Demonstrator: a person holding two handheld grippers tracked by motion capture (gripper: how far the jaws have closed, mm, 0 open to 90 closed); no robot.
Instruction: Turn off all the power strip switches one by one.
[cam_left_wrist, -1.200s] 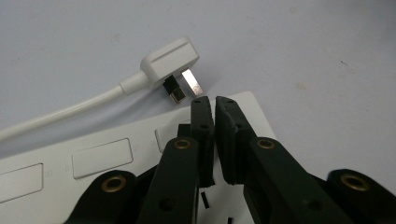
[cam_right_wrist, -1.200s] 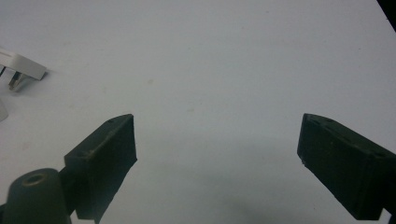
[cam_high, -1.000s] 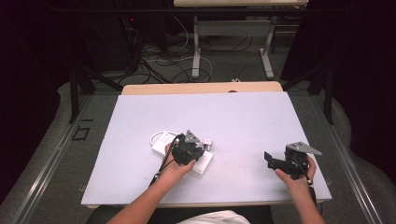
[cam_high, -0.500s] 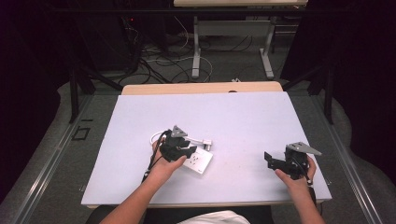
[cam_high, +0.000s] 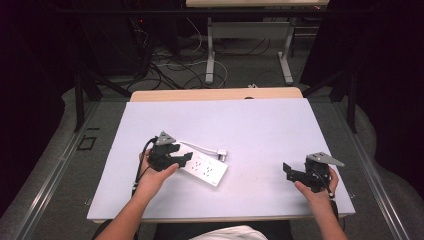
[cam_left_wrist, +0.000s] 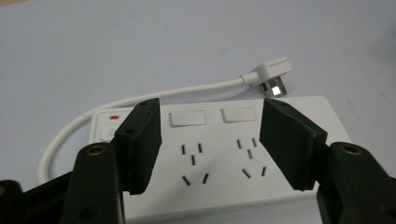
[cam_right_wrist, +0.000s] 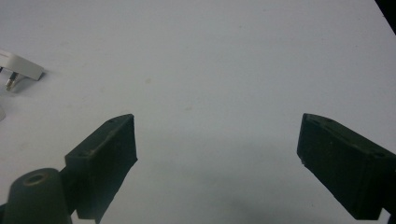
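A white power strip (cam_high: 206, 170) lies flat on the pale table (cam_high: 250, 125), left of centre. Its white cable (cam_left_wrist: 140, 98) loops back to a plug (cam_high: 221, 154) lying just behind it. My left gripper (cam_high: 186, 158) hovers over the strip's left end, jaws pointing right. In the left gripper view the strip (cam_left_wrist: 224, 161) and plug (cam_left_wrist: 273, 75) lie beyond the left gripper (cam_left_wrist: 212, 144). Its jaws have just been opening and stand apart, with nothing pressed between them. My right gripper (cam_high: 289, 170) rests near the table's right front, open and empty. The right gripper view shows the right gripper (cam_right_wrist: 217, 158) and the plug (cam_right_wrist: 21, 67) at far left.
A wooden table edge (cam_high: 215, 94) runs along the far side. Beyond it, cables (cam_high: 170, 65) and metal desk legs (cam_high: 210, 50) stand on the floor. A dark floor rail (cam_high: 60, 170) runs past the table's left side.
My left hand has slid left off the middle of the power strip, uncovering it, and its jaws have spread apart. The right hand has stayed still.
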